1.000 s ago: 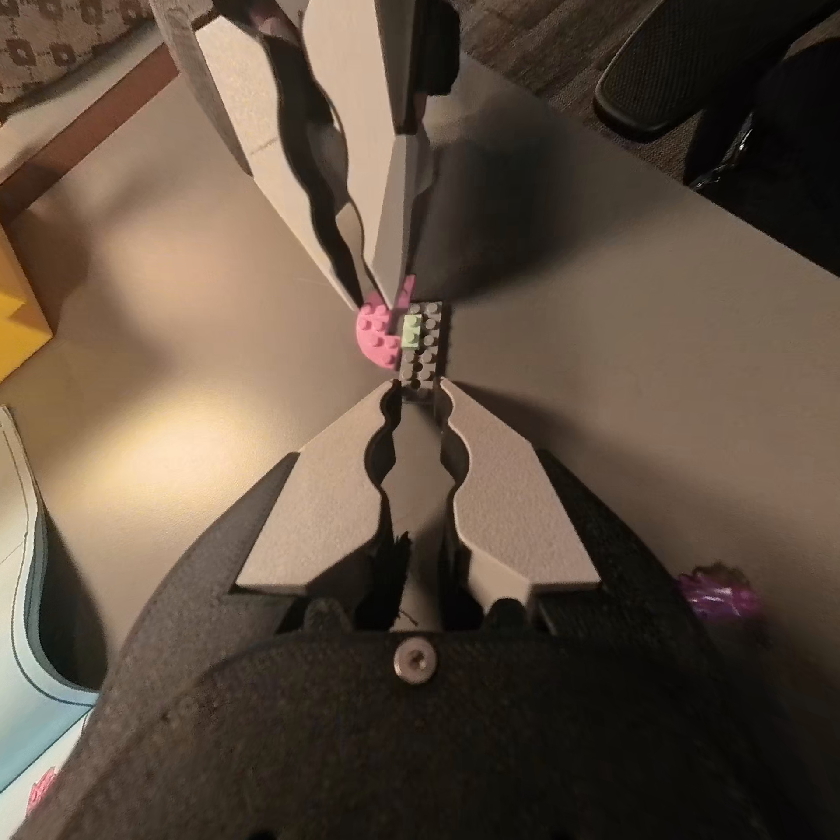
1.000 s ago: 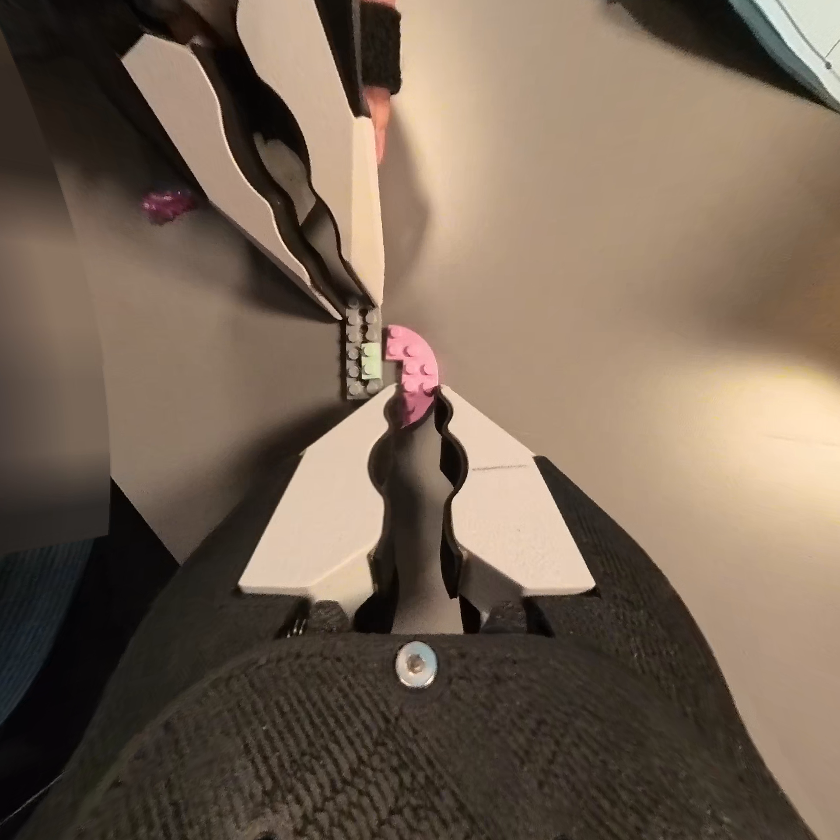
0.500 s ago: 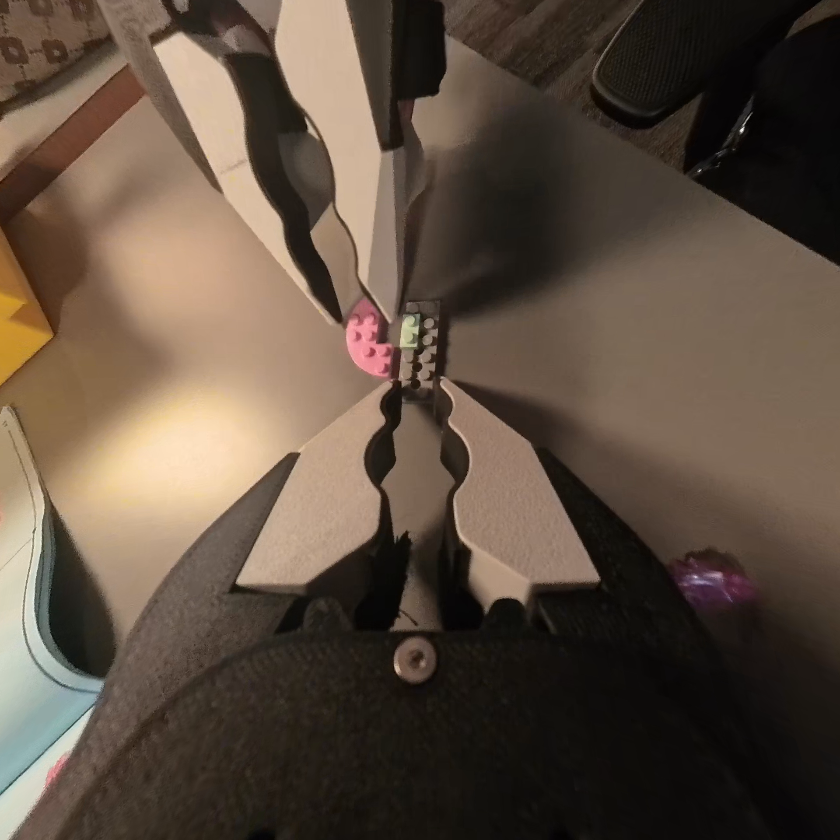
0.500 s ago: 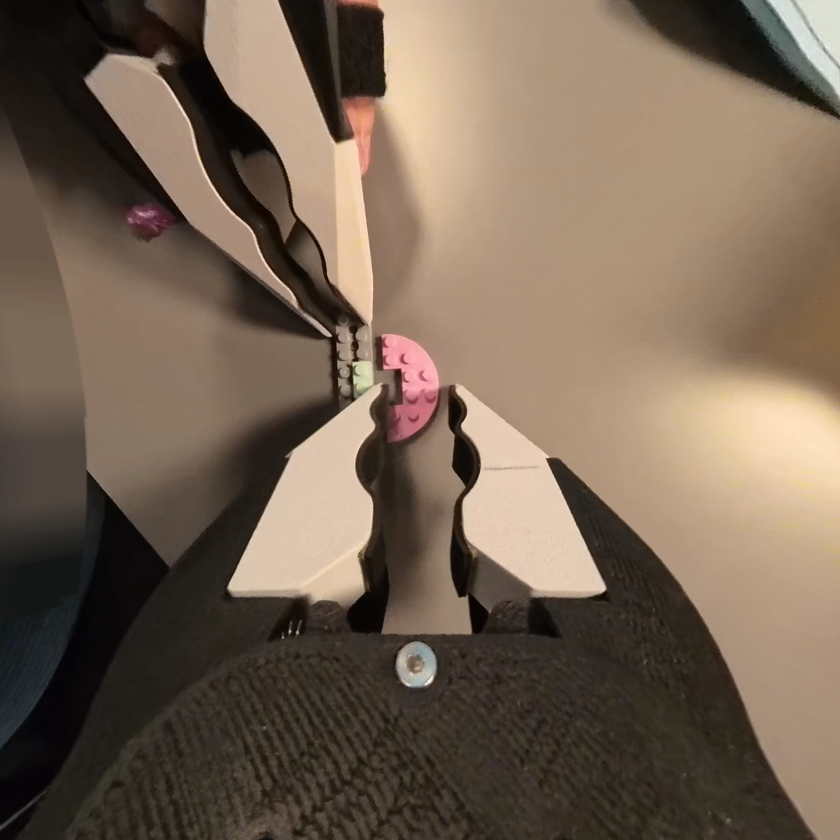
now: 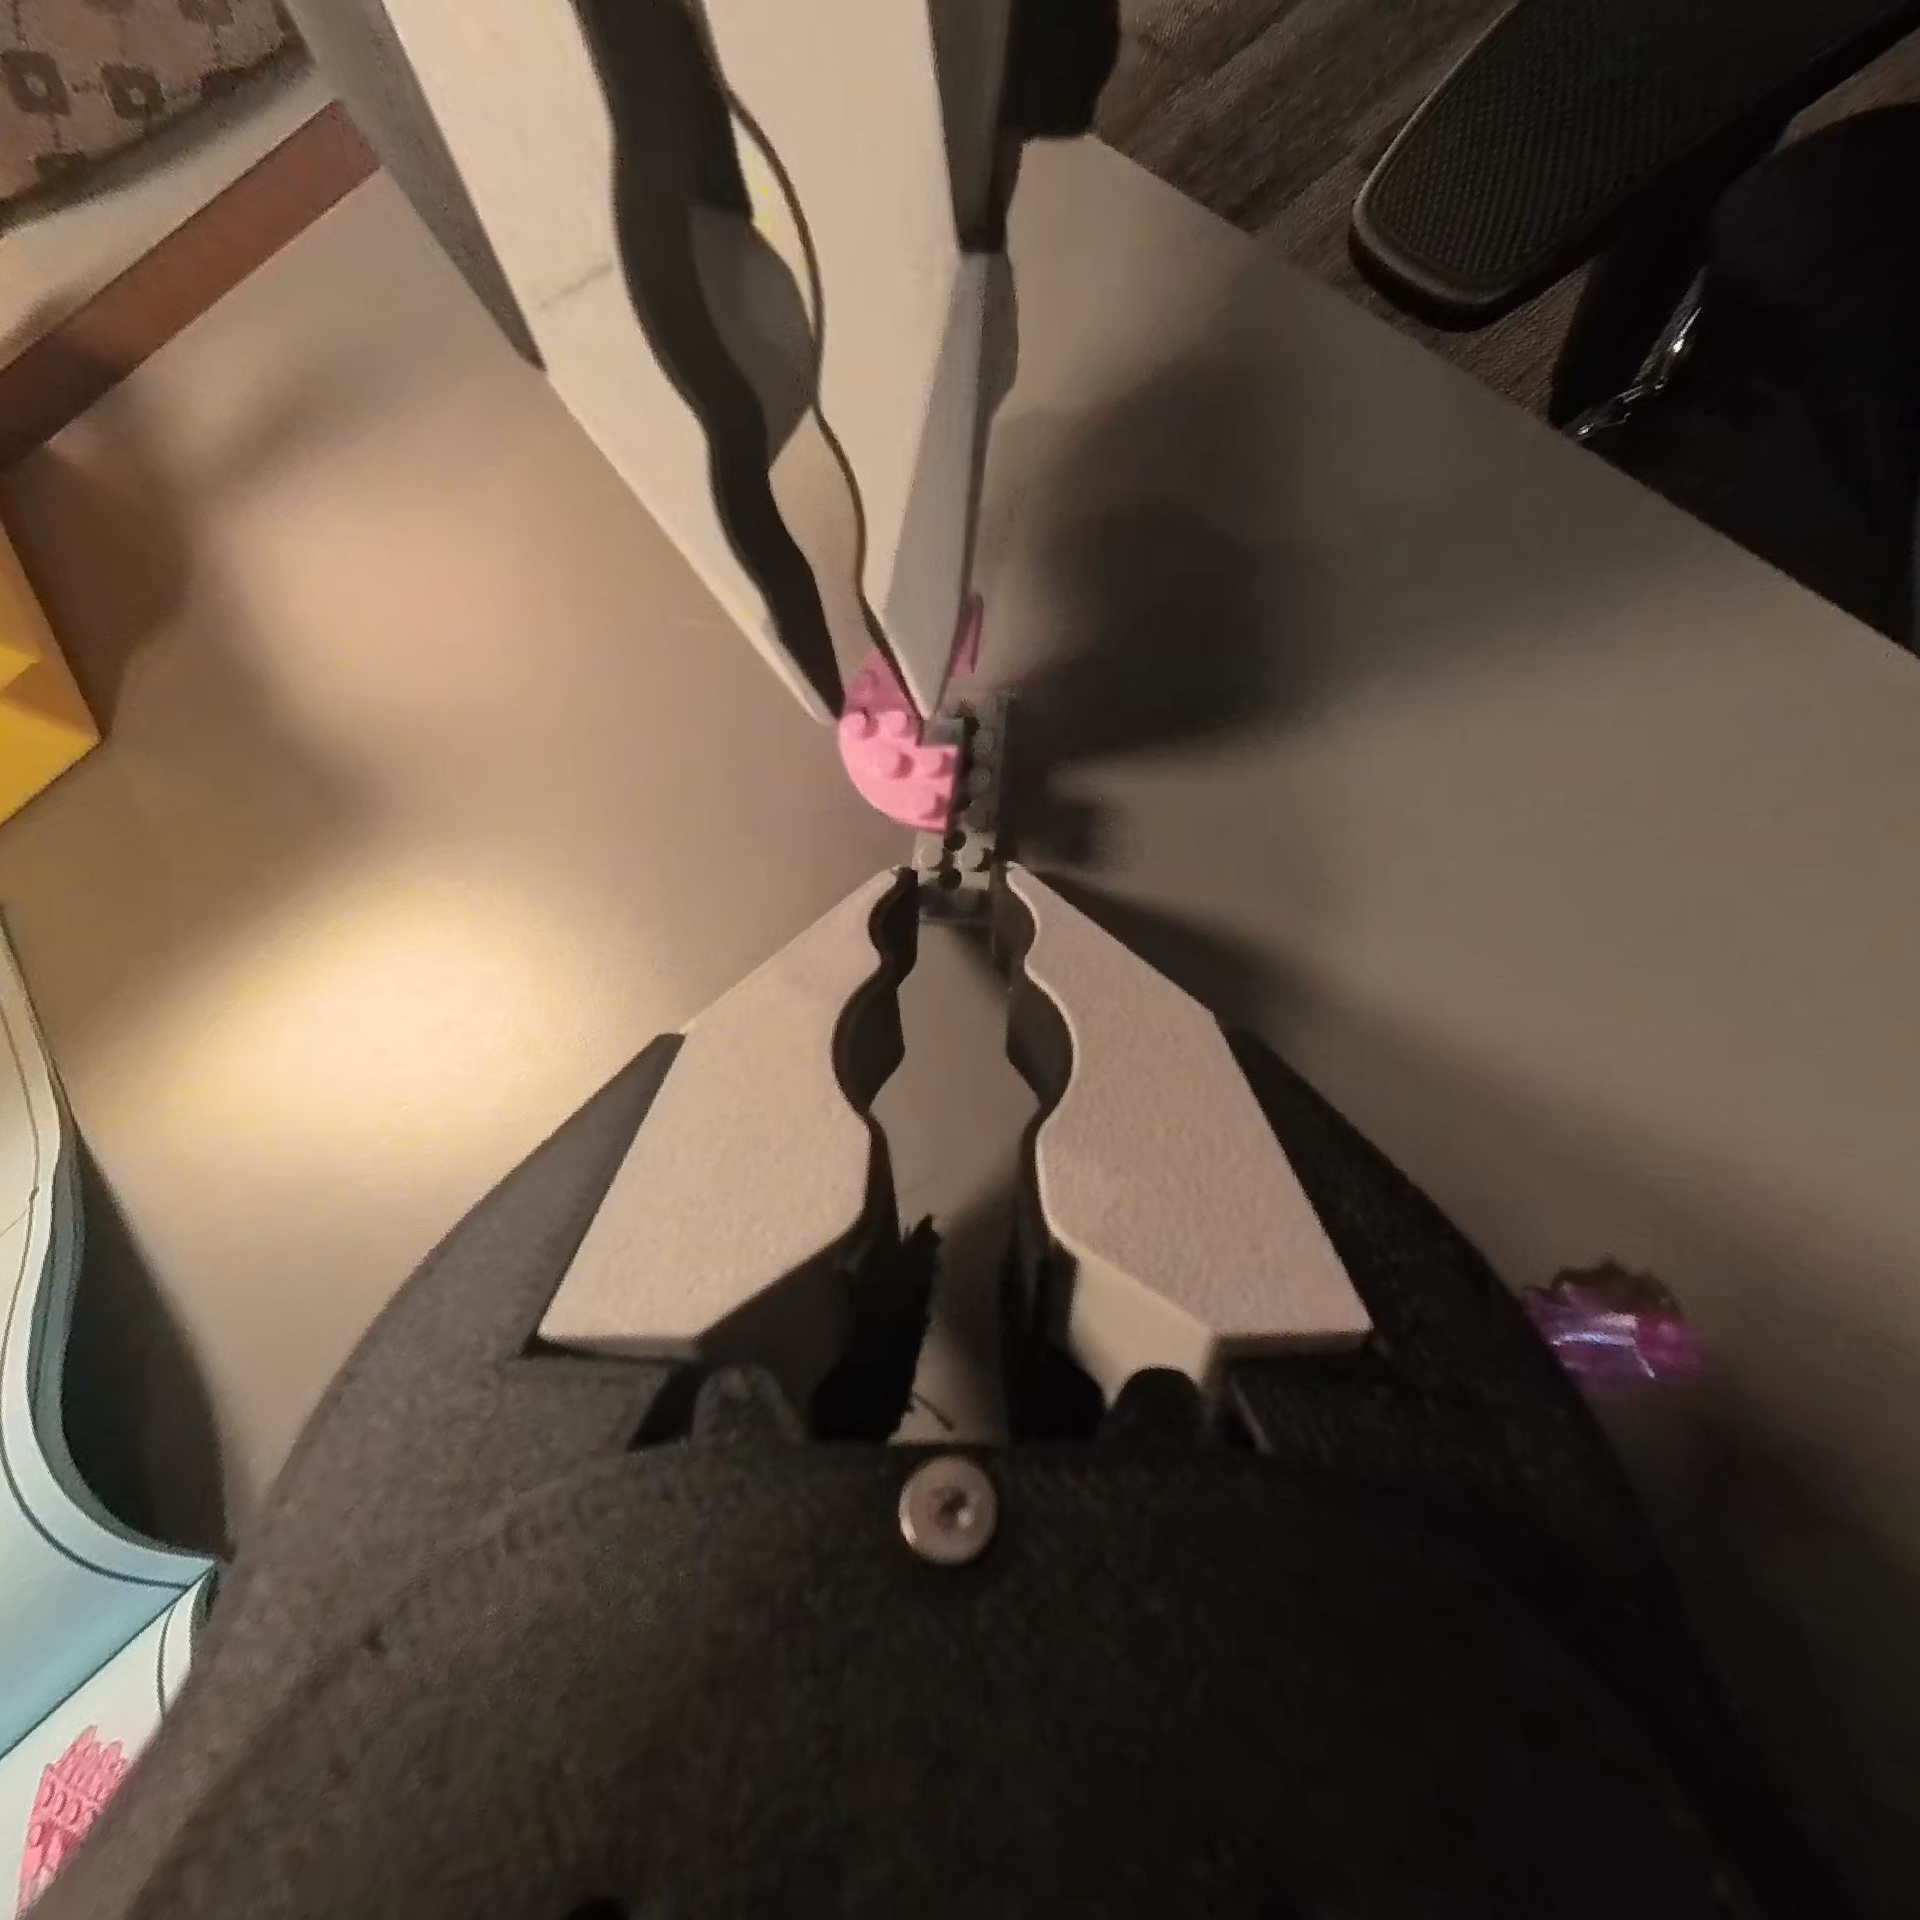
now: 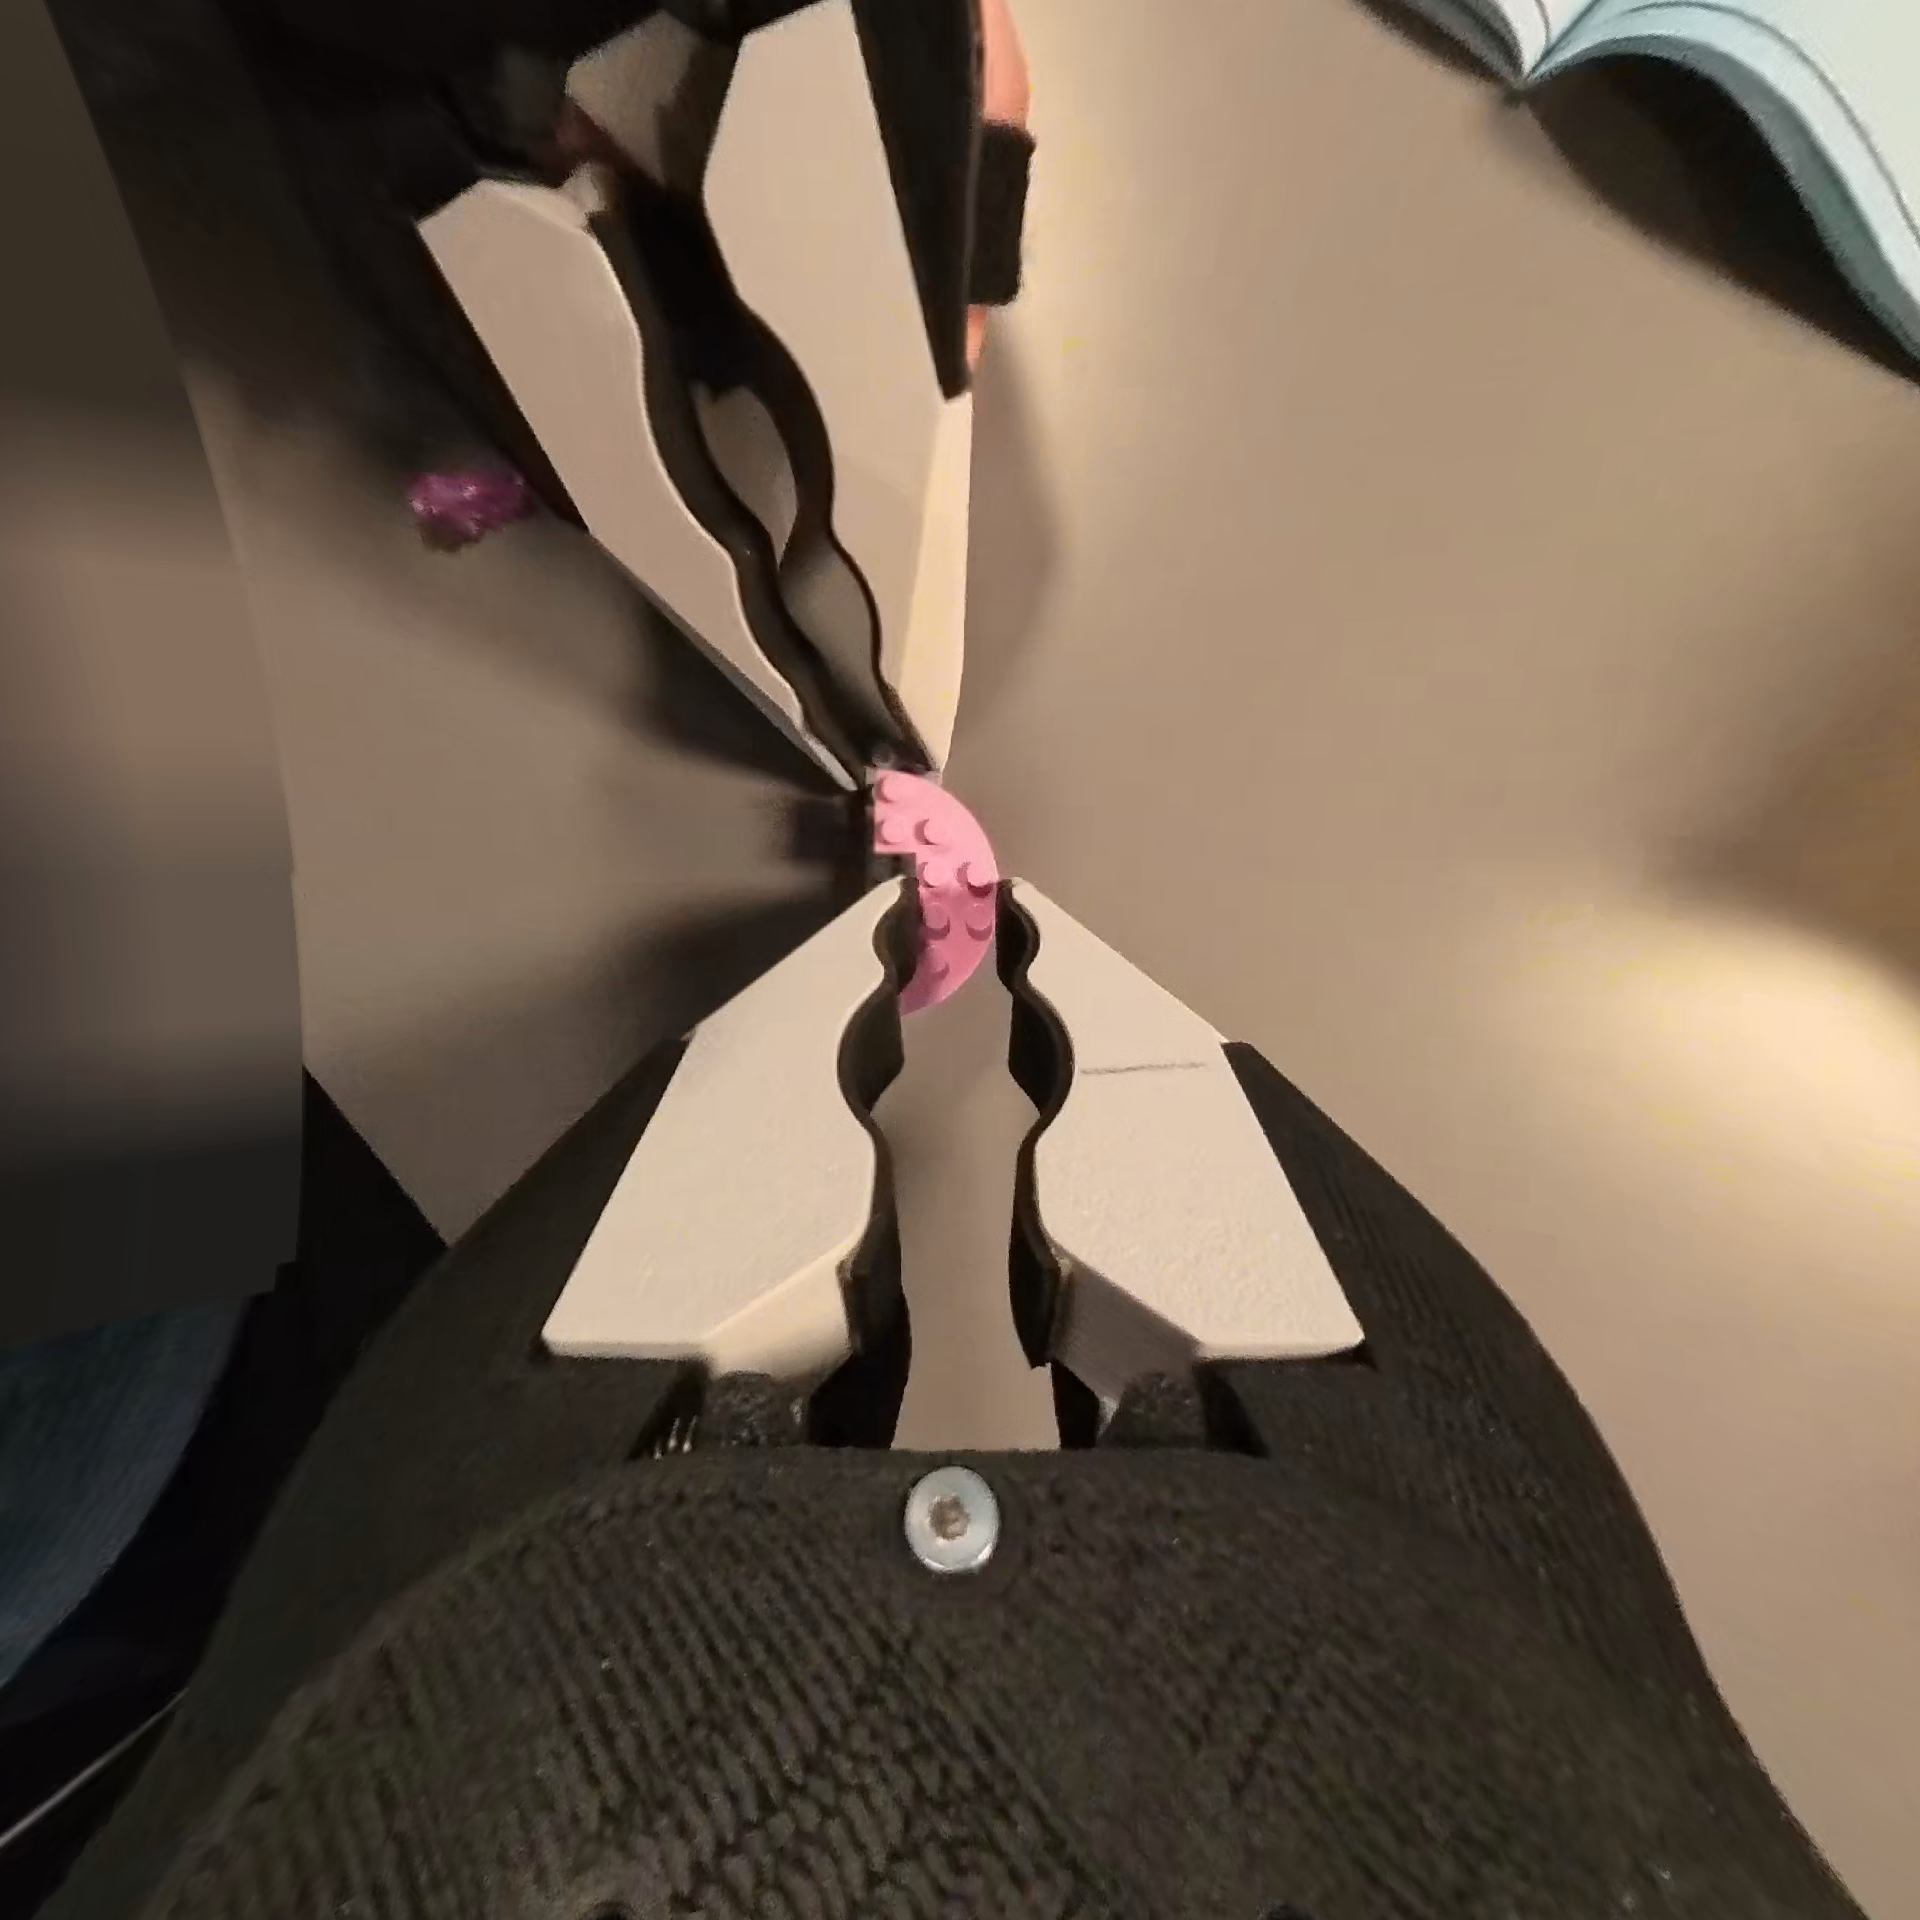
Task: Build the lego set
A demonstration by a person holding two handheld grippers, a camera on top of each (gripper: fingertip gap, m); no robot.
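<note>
The left gripper (image 5: pixel 961 883) comes in from six o'clock in its own view, its two pale fingertips clamped on the near end of a grey studded plate (image 5: pixel 971 847) that runs straight away from it toward twelve o'clock. The right gripper (image 6: pixel 956 883) meets it head on; its tips are pressed against the two sides of a pink half-round studded plate (image 6: pixel 940 883), which sits between them with its curved edge at three o'clock in the right wrist view. In the left wrist view the same pink piece (image 5: pixel 899 758) lies at nine o'clock of the grey plate, overlapping its long edge, with the right gripper's fingers (image 5: pixel 790 623) reaching down on it from twelve o'clock.

Both bricks are close above a plain beige tabletop (image 5: pixel 416 727). A crumpled purple wrapper (image 5: pixel 1610 1340) lies on it at four o'clock of the left gripper. A yellow box (image 5: pixel 31 717) shows at nine o'clock, a pale blue box (image 5: pixel 62 1455) at seven o'clock with a pink studded shape printed on it (image 5: pixel 73 1797), and a black chair (image 5: pixel 1538 187) beyond the table edge at one o'clock. I can read no brand mark or lettering on anything here.
</note>
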